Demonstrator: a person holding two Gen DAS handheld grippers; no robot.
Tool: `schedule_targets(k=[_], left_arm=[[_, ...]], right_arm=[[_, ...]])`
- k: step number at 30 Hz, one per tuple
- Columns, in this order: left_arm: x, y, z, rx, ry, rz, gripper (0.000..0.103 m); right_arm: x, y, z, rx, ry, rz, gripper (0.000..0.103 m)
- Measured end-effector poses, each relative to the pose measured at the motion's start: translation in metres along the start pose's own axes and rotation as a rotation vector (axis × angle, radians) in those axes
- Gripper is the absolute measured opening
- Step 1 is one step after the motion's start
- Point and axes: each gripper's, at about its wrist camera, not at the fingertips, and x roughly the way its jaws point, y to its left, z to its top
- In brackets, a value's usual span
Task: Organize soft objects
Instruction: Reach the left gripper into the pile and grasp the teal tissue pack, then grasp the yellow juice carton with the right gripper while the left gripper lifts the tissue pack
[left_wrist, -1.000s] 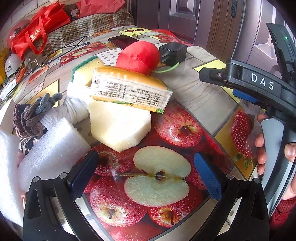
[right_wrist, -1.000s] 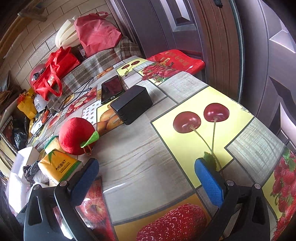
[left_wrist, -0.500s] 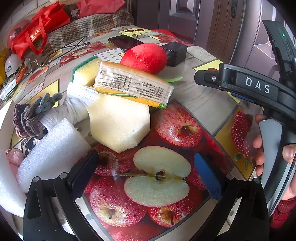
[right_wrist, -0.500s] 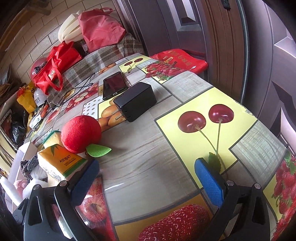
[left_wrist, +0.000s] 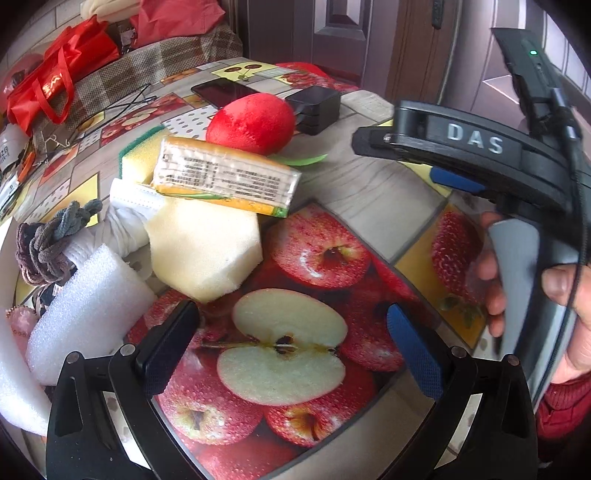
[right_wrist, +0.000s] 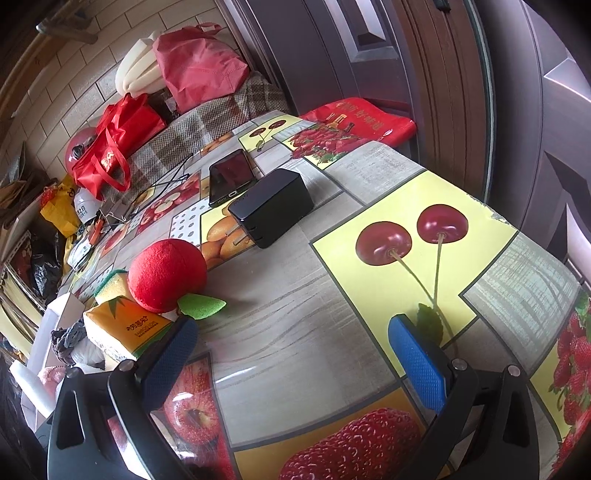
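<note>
We are holding our left claw (left_wrist: 291, 347) low over the surface (left_wrist: 369, 192), its two fingers spread wide apart and gripping nothing; only the printed picture of a halved apple is showing between them. Just ahead and slightly to the left, a pale yellow foam block (left_wrist: 203, 247) is lying almost touching the tip of the left finger. A wrapped tissue pack (left_wrist: 225, 177) is resting on top of that block, its long axis running from left to right across our line of reach. Behind the pack, a red plush apple (left_wrist: 251, 122) is sitting with its green felt leaf (left_wrist: 299, 159) flat on the surface. A white foam piece (left_wrist: 85, 314), a rolled white cloth (left_wrist: 114, 229) and a grey knitted bundle (left_wrist: 48, 240) are crowding the left side.

Our right claw (right_wrist: 295, 354) is also standing open and empty, hovering over bare surface. From it the plush apple (right_wrist: 166, 273) and the tissue pack (right_wrist: 125, 328) are lying ahead and well to the left, so we judge the left claw to be much the nearer one for the pile. A black charger (right_wrist: 273, 206) and a phone (right_wrist: 231, 175) are lying farther back.
</note>
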Motion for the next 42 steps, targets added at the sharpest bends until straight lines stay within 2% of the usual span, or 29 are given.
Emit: schedule_targets(k=[4, 6, 8, 10, 13, 16, 20, 23, 25, 29, 34, 37, 38, 42], left_arm=[[-0.047, -0.011, -0.01, 0.016, -0.122, -0.073, 0.103], [-0.074, -0.01, -0.017, 0.023, -0.174, -0.076, 0.103], [-0.101, 0.004, -0.026, -0.005, -0.232, -0.064, 0.103], [-0.125, 0.03, -0.038, -0.076, -0.281, -0.044, 0.103], [-0.15, 0.075, -0.063, -0.179, -0.321, 0.045, 0.103], [-0.159, 0.114, -0.091, -0.282, -0.297, 0.107, 0.103], [-0.159, 0.14, -0.119, -0.353, -0.252, 0.162, 0.103], [-0.15, 0.143, -0.131, -0.363, -0.198, 0.175, 0.103], [-0.14, 0.139, -0.133, -0.351, -0.156, 0.151, 0.103], [-0.122, 0.13, -0.137, -0.325, -0.09, 0.109, 0.103], [-0.107, 0.123, -0.133, -0.282, -0.031, 0.104, 0.101], [-0.103, 0.121, -0.13, -0.252, -0.008, 0.11, 0.086], [-0.103, 0.121, -0.13, -0.248, -0.009, 0.113, 0.076], [-0.105, 0.124, -0.13, -0.237, -0.009, 0.105, 0.075]], right_arm=[[-0.003, -0.008, 0.0, 0.044, -0.021, 0.013, 0.103], [-0.004, -0.009, 0.0, 0.055, -0.026, 0.016, 0.103], [-0.005, -0.008, -0.001, 0.052, -0.027, 0.011, 0.103], [-0.005, -0.006, -0.001, 0.049, -0.026, 0.008, 0.103], [-0.007, -0.009, -0.001, 0.068, -0.043, 0.03, 0.103], [-0.012, -0.013, 0.0, 0.087, -0.067, 0.059, 0.103], [-0.034, -0.005, -0.001, 0.044, -0.163, 0.172, 0.103], [-0.05, 0.021, -0.004, -0.103, -0.217, 0.205, 0.103], [-0.054, 0.04, -0.009, -0.211, -0.227, 0.211, 0.103], [-0.047, 0.07, -0.019, -0.336, -0.179, 0.222, 0.103], [-0.023, 0.09, -0.022, -0.373, -0.056, 0.2, 0.103], [-0.008, 0.099, -0.022, -0.374, -0.007, 0.2, 0.103], [-0.004, 0.102, -0.022, -0.385, -0.001, 0.191, 0.103], [0.011, 0.115, -0.025, -0.438, 0.021, 0.168, 0.101]])
